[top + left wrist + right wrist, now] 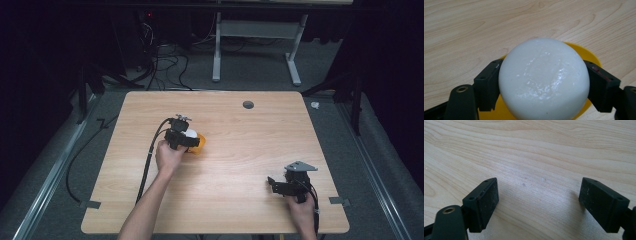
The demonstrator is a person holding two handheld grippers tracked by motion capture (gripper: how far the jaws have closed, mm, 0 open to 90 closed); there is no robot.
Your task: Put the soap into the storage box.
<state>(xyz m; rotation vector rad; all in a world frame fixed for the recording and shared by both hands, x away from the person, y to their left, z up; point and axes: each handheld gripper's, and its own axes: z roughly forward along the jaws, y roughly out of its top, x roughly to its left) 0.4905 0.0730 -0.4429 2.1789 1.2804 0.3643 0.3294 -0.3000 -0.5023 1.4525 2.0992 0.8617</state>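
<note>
The white ball (544, 80) sits between the jaws of our left gripper (186, 136), near the middle of the table (240, 150). Both jaws press on its sides, so we hold it tight. Under the ball we see a yellow dish (586, 56). We cannot tell if the ball rests in the dish or hangs just above it.

We think the grab is done. What is left is to lift the ball away or let it go in the dish, and we cannot say which.

Our right gripper (286, 186) waits near the right front corner of the table, well apart from the ball. Its jaws stand wide apart with nothing between them, just bare wood.

The table is light wood with wavy grain lines. It has a small round hole (248, 104) near the far edge. The room around it is dark. The floor is grey, with black cables (165, 65) lying behind the table. A grey metal frame (257, 45) stands farther back.
</note>
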